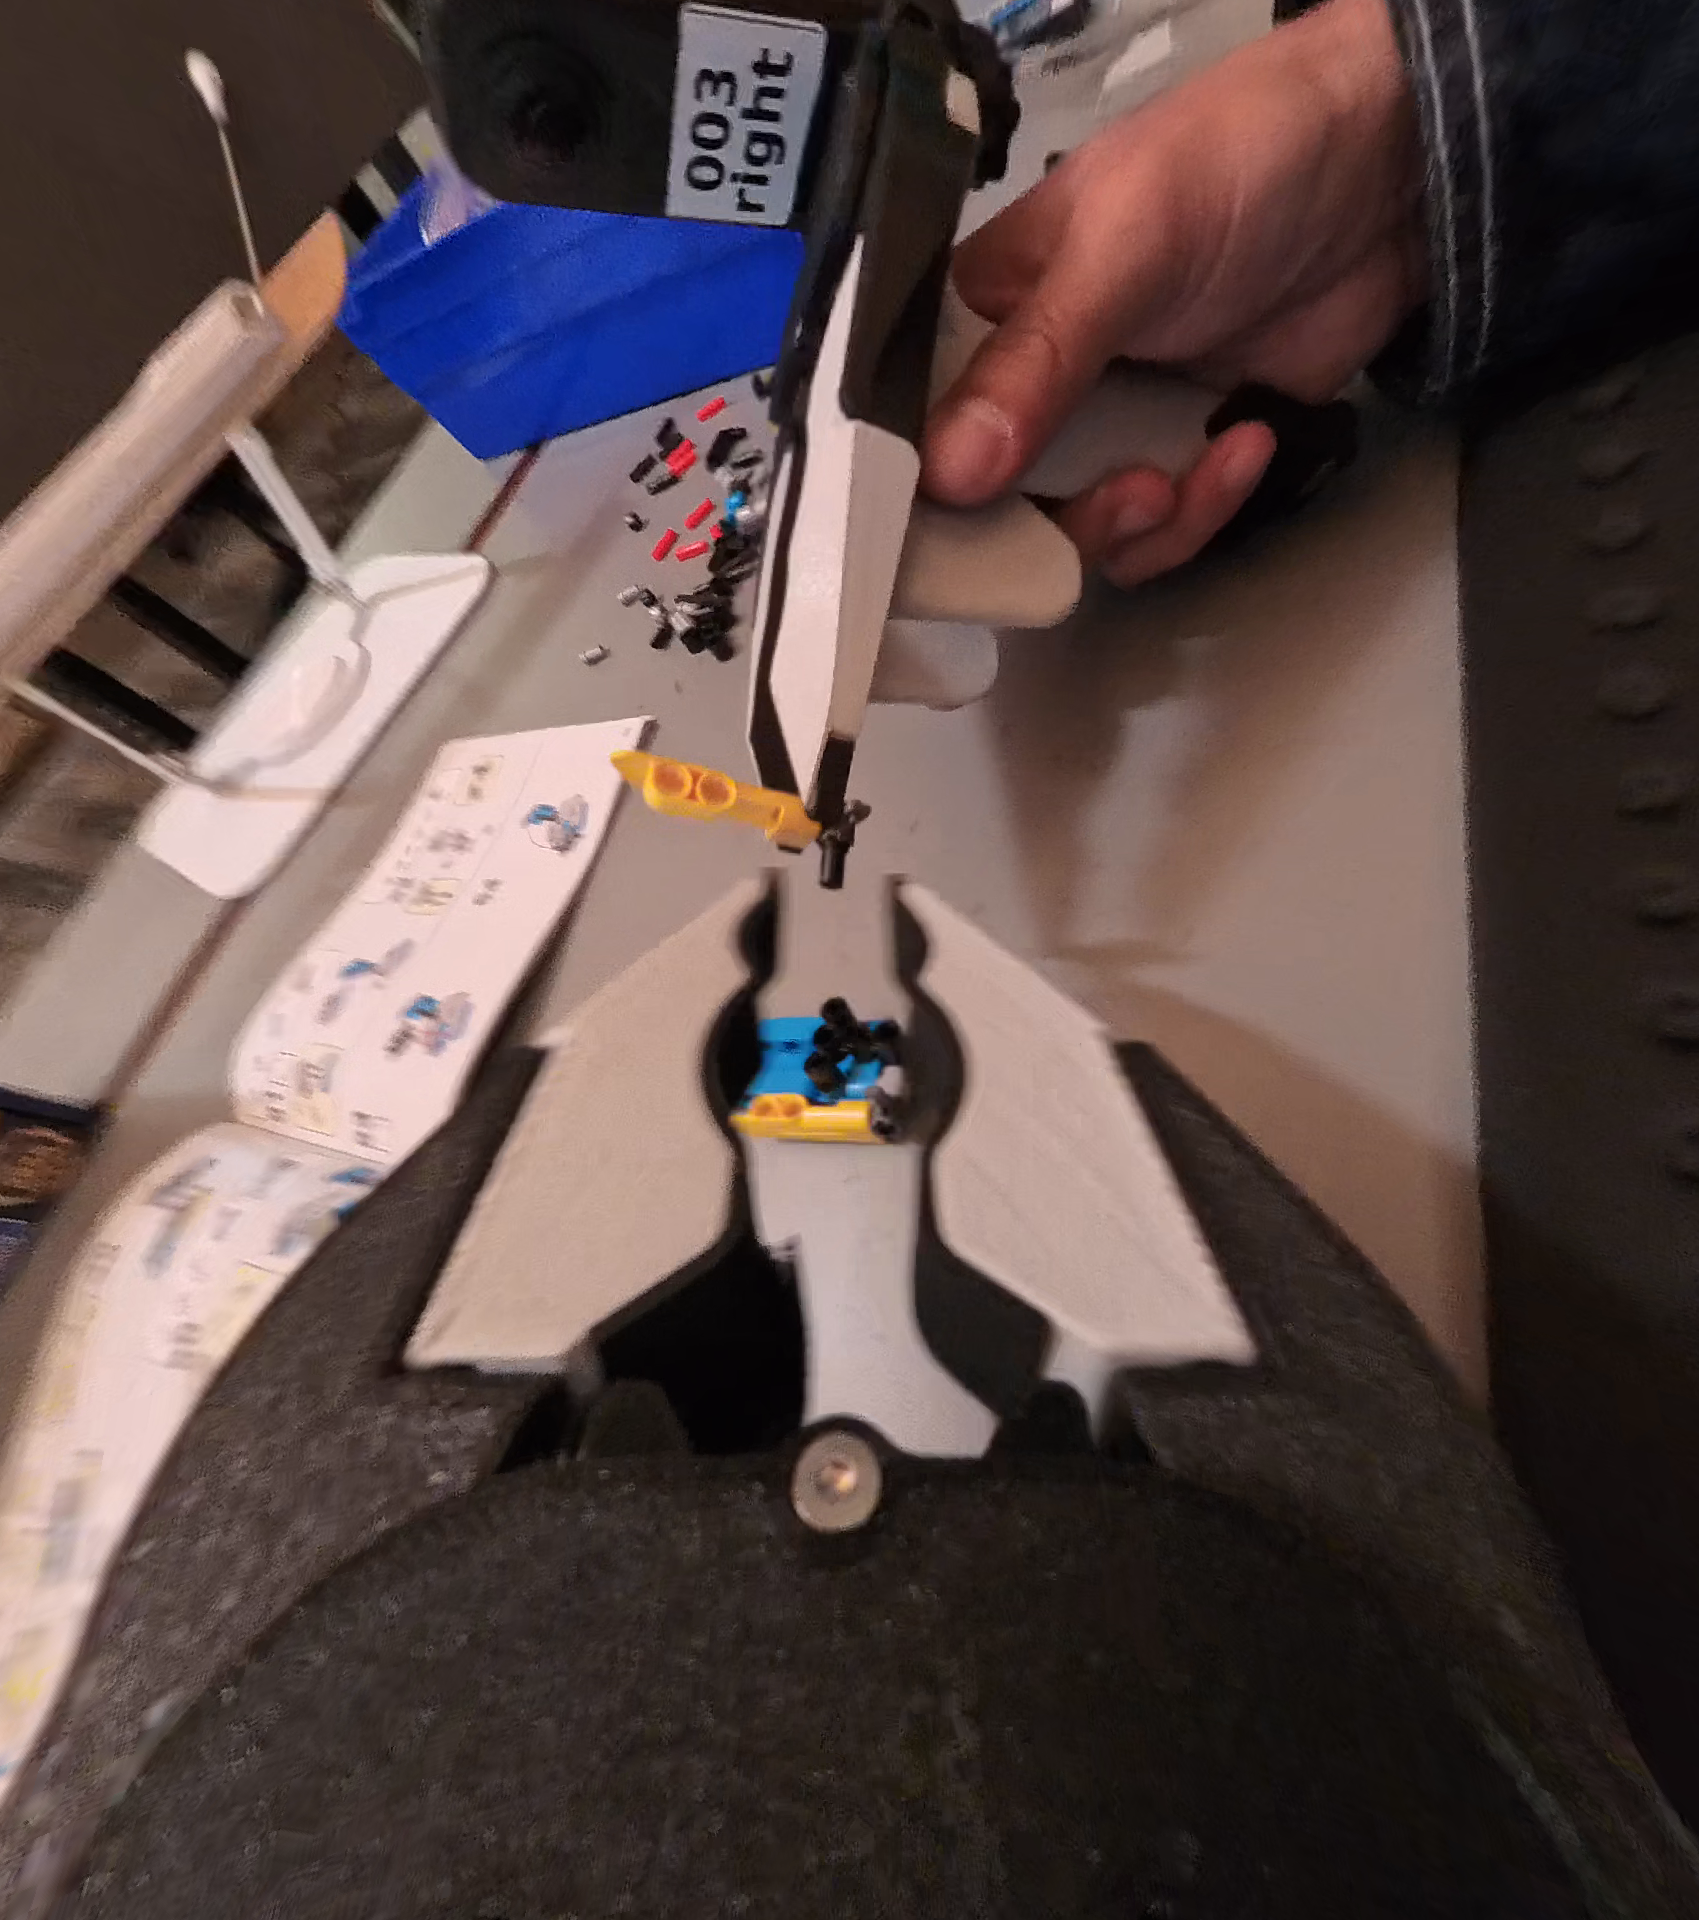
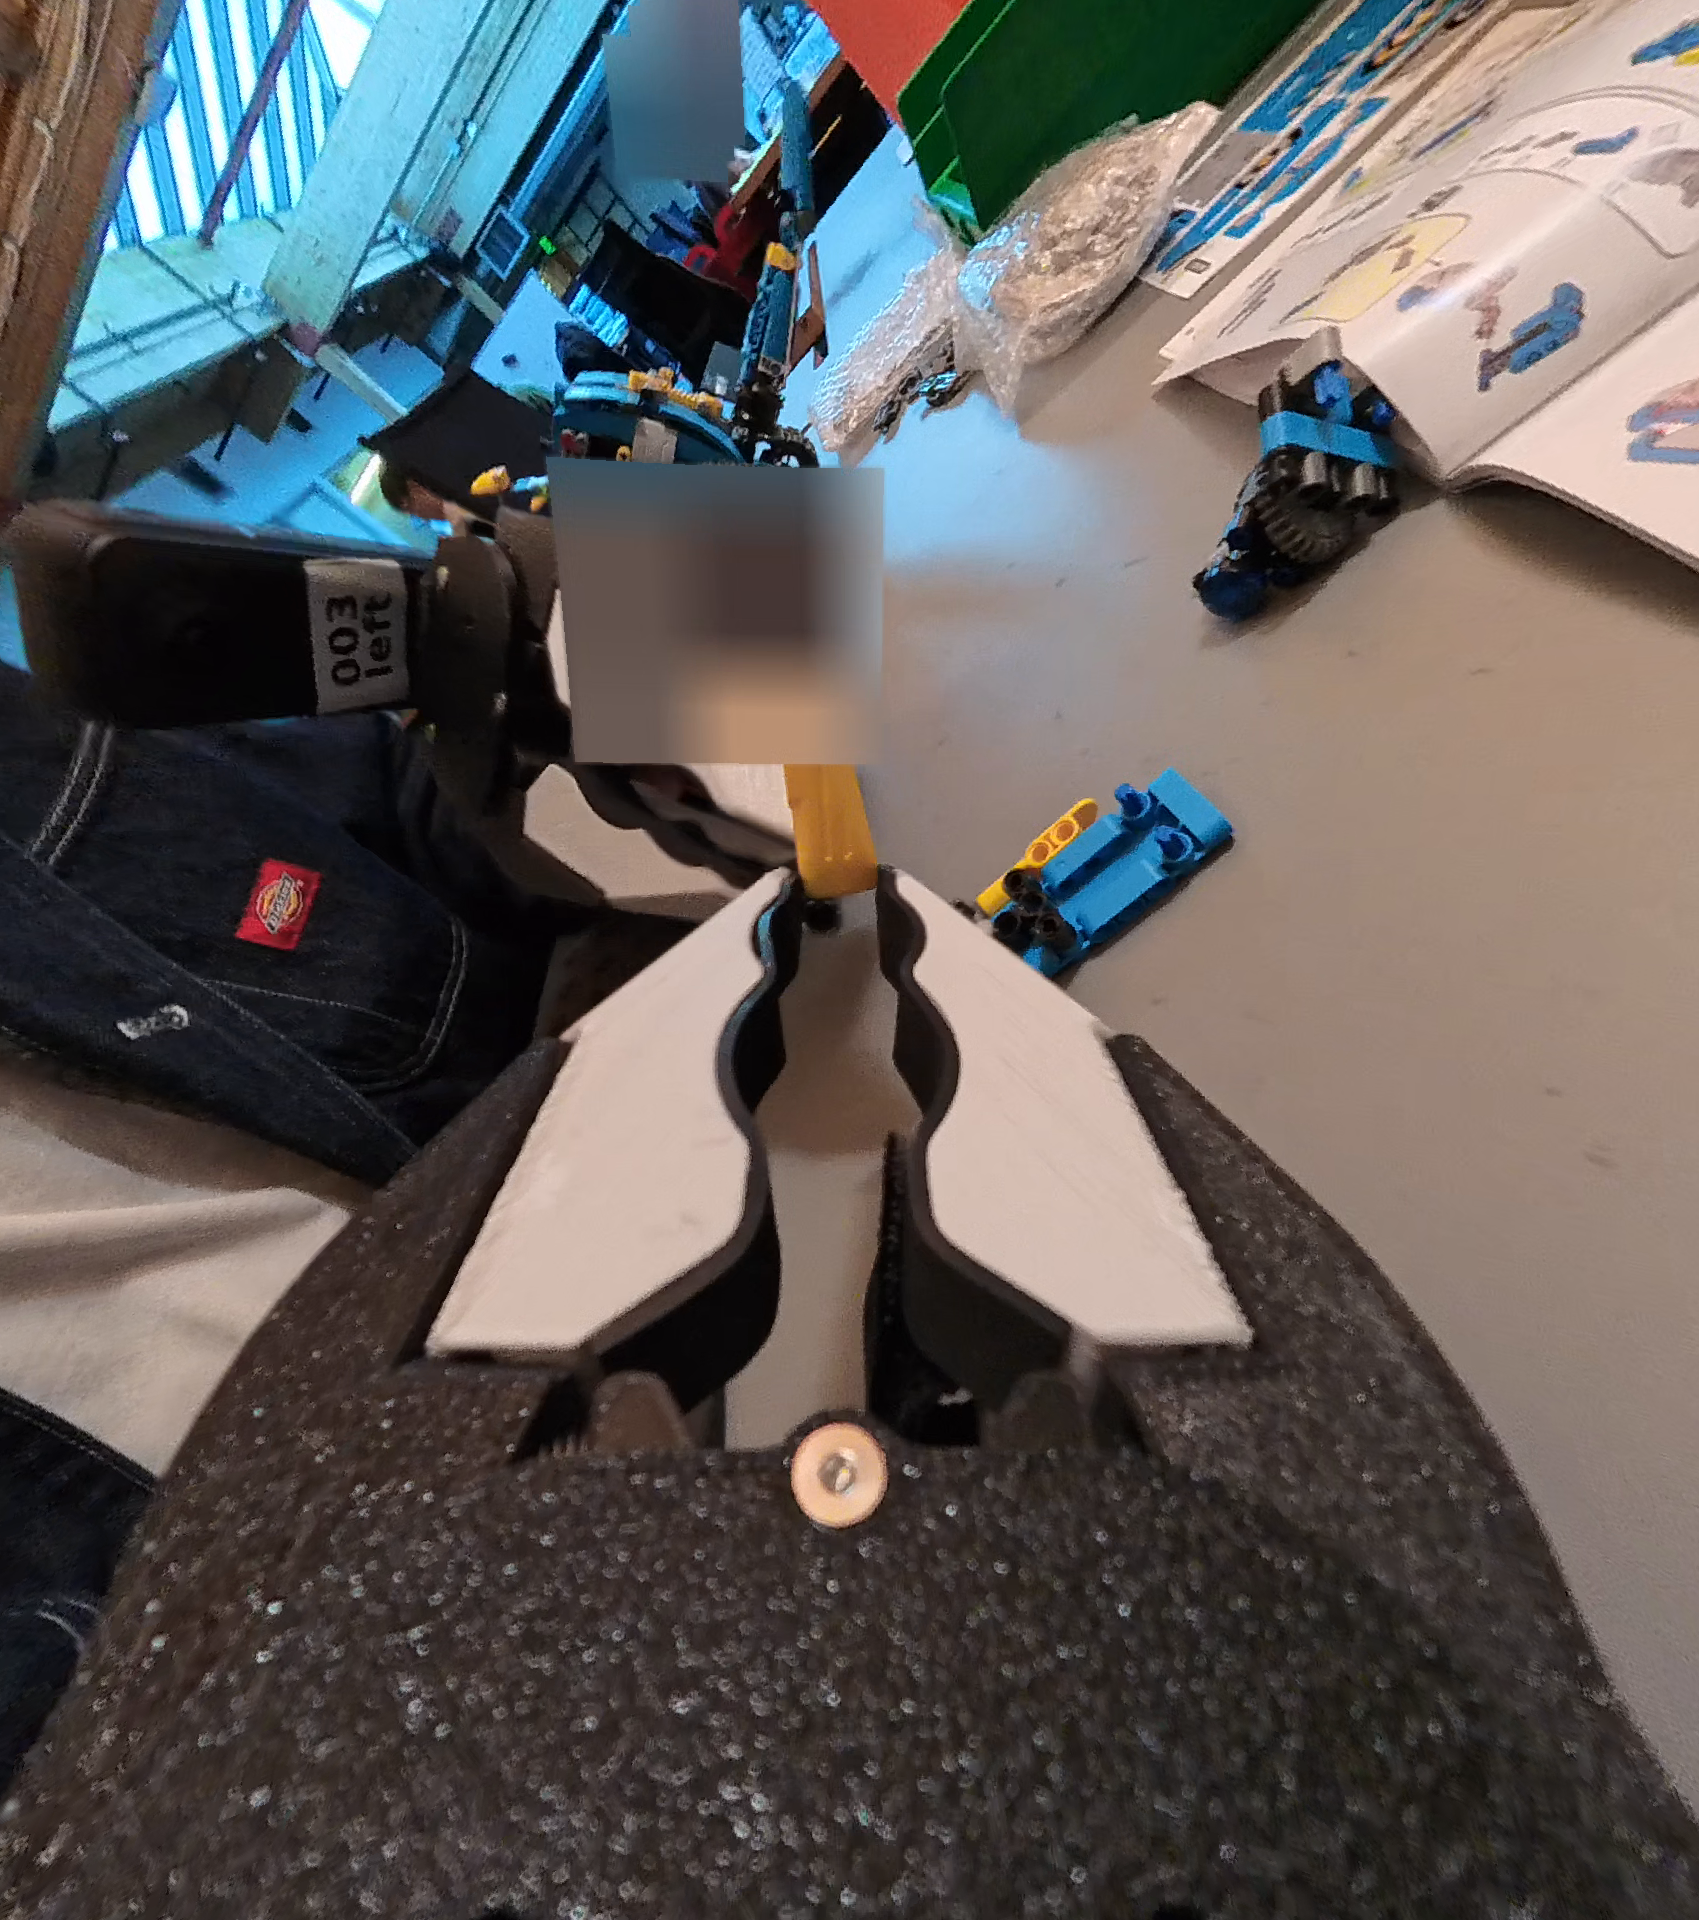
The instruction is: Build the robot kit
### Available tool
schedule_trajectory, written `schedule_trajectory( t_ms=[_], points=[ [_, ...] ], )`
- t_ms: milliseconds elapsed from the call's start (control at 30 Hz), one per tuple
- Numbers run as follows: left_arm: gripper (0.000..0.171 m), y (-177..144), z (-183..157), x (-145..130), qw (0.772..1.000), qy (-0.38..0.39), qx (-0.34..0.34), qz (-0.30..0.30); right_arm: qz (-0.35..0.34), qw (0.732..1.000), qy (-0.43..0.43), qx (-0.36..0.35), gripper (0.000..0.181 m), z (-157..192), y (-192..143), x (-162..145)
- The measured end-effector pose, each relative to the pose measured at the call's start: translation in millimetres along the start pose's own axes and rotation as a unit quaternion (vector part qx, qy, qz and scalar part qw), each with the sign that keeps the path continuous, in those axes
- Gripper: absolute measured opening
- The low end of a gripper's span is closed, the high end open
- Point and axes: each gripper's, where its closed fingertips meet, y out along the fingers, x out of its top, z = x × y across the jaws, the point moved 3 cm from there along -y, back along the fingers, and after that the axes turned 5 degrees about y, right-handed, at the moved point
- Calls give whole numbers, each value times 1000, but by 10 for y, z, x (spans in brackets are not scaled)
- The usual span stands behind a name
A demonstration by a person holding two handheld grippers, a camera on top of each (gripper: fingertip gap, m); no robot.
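My right gripper (image 2: pixel 837 883) is shut on the end of a yellow beam (image 2: pixel 829 826), and a black pin (image 2: pixel 821 914) sits at its tips. In the left wrist view the right gripper (image 1: pixel 824 805) comes down from above. It holds the yellow beam (image 1: pixel 699 795) above the grey table (image 1: pixel 1188 935), with the black pin (image 1: pixel 832 857) hanging below it. My left gripper (image 1: pixel 837 888) is open and empty, its tips just short of that pin. Behind its jaws a blue, yellow and black assembly (image 1: pixel 793 1060) lies on the table. That assembly also shows in the right wrist view (image 2: pixel 1125 868).
A blue bin (image 1: pixel 564 312), a pile of small black and red pins (image 1: pixel 699 540), a white stand (image 1: pixel 305 707) and an open booklet (image 1: pixel 429 935) lie at the left. A hand (image 1: pixel 1167 312) grips the right gripper's handle. A blue wheeled build (image 2: pixel 1302 488), plastic bags (image 2: pixel 1063 229) and green trays (image 2: pixel 1063 94) are farther off. My two grippers' fingertips are within a few centimetres of each other.
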Motion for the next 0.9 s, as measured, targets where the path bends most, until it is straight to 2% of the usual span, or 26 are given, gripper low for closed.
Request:
schedule_trajectory(
  t_ms=[33, 67, 167, 233, 333, 500, 533, 667, 700, 767, 833, 900],
  points=[
    [45, -13, 13, -39, 999, -38, -21, 2, -1, 1000, 17, -4, 14, -32, -9, -1],
    [59, -25, 62, -113, 997, -73, -33, 11, 3, 999, 34, -16, 13, -84, -17, -24],
    [89, -11, 203, -389, 983, -158, -79, 45, 24, 996, 75, -52, 14, -224, -10, -134],
    [99, 48, 221, -503, 968, -208, -128, 50, 25, 994, 95, -56, 14, -255, 4, -150],
    [99, 164, 208, -670, 964, -195, -154, 91, 30, 991, 112, -62, 14, -305, -3, -179],
    [82, 289, 115, -640, 970, -137, -168, 114, 21, 990, 125, -57, 14, -328, -34, -174],
    [70, 299, 108, -632, 968, -142, -173, 114, 20, 990, 124, -57, 14, -328, -33, -172],
    [69, 299, 126, -623, 968, -132, -171, 126, 21, 990, 126, -59, 14, -333, -22, -175],
    [69, 288, 161, -591, 975, -117, -148, 117, 14, 990, 130, -55, 14, -326, -29, -164],
    [69, 182, 234, -399, 988, -104, -106, 51, -15, 988, 153, -26, 13, -266, -59, -95],
    [69, 19, 297, -188, 992, -101, -72, -25, -42, 983, 175, 27, 13, -144, -75, -19],
    [69, -70, 354, -93, 993, -97, -44, -59, -34, 981, 181, 55, 13, -62, -49, -18]
  ],
)
